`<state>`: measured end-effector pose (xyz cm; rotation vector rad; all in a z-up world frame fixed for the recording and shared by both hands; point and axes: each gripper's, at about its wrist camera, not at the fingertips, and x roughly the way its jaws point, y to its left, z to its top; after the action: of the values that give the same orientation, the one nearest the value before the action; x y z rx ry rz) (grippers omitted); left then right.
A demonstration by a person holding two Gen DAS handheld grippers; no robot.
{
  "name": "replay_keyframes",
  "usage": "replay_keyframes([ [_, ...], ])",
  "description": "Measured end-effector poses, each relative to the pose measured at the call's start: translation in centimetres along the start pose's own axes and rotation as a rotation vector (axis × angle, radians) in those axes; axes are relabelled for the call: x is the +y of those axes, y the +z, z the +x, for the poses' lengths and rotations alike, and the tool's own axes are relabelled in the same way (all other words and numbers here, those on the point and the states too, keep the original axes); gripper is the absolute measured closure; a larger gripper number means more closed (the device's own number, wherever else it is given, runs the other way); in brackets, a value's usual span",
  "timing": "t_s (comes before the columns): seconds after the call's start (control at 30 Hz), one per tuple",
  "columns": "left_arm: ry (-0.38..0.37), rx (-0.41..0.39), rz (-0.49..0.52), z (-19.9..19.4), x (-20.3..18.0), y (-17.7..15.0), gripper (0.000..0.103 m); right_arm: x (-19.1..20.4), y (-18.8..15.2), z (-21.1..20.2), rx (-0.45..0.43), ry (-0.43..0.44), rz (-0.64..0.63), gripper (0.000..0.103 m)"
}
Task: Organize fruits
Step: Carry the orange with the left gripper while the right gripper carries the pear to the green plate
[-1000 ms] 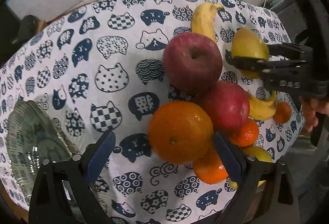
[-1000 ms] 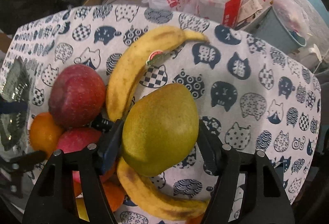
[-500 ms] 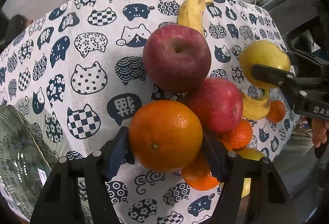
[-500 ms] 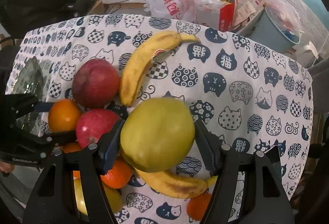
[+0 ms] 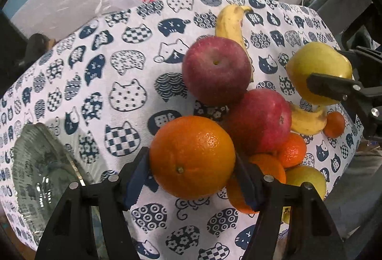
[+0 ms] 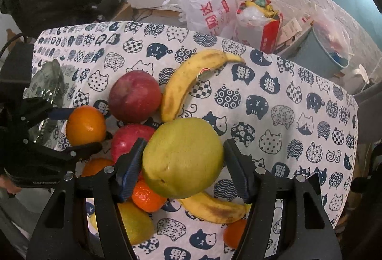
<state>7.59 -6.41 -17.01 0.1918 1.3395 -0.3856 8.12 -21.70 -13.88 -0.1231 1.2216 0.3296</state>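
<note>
Left gripper (image 5: 192, 174): jaws just closed in, now clenched on orange (image 5: 192, 157), pads against both sides. Orange at near edge of fruit pile, beside two red apples (image 5: 216, 70). Right gripper (image 6: 183, 167): jaws clamped on pear (image 6: 183, 157), held above pile, clear of cloth (image 6: 274, 102). Bananas (image 6: 188, 83), tangerines (image 6: 148, 198), second pear (image 6: 136, 224) lie on worktop. Glass plate (image 5: 40, 174) at left edge, well apart from pile.
</note>
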Motion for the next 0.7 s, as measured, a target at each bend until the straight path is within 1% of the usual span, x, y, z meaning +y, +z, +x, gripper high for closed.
replay_keyframes([
  [0.1, 0.018, -0.025, 0.001, -1.1, 0.1, -0.2, 0.033, 0.4, 0.1, -0.4, -0.010, 0.004, -0.005, 0.037],
  [0.33, 0.033, -0.080, -0.011, -3.9, 0.2, -0.8, 0.033, 2.0, 0.4, -1.8, -0.046, 0.019, -0.027, 0.037],
  [0.5, 0.040, -0.100, -0.033, -5.7, 1.0, -1.7, 0.033, 4.0, 0.8, -3.3, -0.077, 0.044, -0.056, 0.037],
  [0.7, 0.041, -0.129, -0.083, -7.8, 2.8, -3.2, 0.033, 7.2, 1.4, -4.6, -0.110, 0.080, -0.107, 0.037],
])
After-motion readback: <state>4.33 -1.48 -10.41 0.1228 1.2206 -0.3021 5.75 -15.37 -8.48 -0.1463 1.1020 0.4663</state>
